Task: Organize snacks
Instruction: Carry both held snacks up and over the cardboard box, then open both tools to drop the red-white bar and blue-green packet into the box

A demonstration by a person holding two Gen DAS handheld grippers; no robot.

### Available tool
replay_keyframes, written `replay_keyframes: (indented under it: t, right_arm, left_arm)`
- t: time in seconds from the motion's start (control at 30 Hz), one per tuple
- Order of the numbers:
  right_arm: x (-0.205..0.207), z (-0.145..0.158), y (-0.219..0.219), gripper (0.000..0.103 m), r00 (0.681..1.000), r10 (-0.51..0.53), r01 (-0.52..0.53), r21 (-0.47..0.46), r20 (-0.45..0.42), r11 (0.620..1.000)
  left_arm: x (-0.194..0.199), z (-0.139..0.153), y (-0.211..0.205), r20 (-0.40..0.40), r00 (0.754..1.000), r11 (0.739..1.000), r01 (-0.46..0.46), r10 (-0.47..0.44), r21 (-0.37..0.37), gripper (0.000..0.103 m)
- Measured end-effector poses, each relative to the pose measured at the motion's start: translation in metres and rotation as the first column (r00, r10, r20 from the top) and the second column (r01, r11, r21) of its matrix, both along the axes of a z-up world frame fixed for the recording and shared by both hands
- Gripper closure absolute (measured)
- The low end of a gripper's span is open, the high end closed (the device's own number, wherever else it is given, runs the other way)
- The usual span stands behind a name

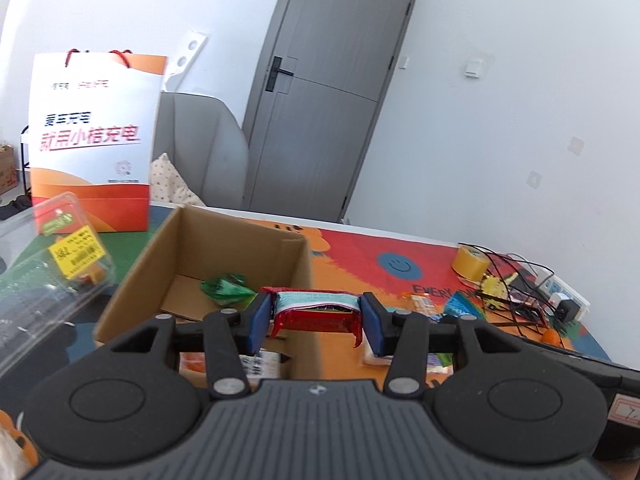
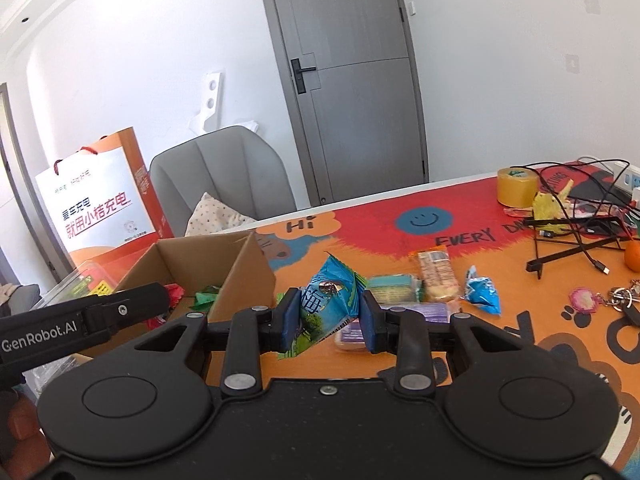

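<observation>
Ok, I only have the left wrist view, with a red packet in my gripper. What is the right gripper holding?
Observer: The right gripper is shut on a blue-green packet.
Operator: Anything at the table's far right that I can't see?
Observer: A bunch of keys with a pink charm lies on the colourful mat.
</observation>
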State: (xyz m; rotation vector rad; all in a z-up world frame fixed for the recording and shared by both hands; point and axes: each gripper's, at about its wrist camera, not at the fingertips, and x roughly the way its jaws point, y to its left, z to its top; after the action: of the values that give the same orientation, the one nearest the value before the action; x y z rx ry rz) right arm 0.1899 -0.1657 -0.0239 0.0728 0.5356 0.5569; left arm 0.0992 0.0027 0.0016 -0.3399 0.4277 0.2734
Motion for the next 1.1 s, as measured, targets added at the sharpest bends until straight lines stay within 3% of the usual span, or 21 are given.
replay_keyframes:
  t: [0.3,0.6,0.77,0.87,1.0,1.1]
  right_arm:
    - [-0.004,0.006,0.032,0.071,1.000,0.024,-0.024,-0.039,0.012,0.999]
    - [-0.001,0.005,0.065,0.071,0.998,0.059,-0.059,-0.047,0.009,0.997]
    - [0.001,0.002,0.085,0.070,0.996,0.085,-0.085,-0.059,0.007,0.995]
    - [0.002,0.001,0.096,0.070,0.994,0.106,-0.105,-0.070,0.012,0.992]
    - [0.005,0.000,0.108,0.070,0.993,0.121,-0.120,-0.078,0.011,0.990]
    - [0.007,-0.002,0.114,0.070,0.992,0.127,-0.126,-0.080,0.007,0.989]
  left_arm:
    - [-0.005,0.002,0.042,-0.001,0.999,0.999,-0.041,0.041,-0.010,0.056]
    - [0.004,0.000,0.075,-0.009,0.998,0.998,-0.063,0.064,0.026,0.056]
    - [0.015,-0.010,0.092,-0.036,0.996,0.996,-0.084,0.084,-0.005,0.054]
    - [0.020,-0.015,0.099,-0.035,0.995,0.995,-0.096,0.095,-0.030,0.051]
    - [0.019,-0.018,0.106,-0.031,0.995,0.993,-0.099,0.097,-0.060,0.035]
    - [0.013,-0.020,0.109,-0.027,0.993,0.991,-0.114,0.112,-0.070,0.032]
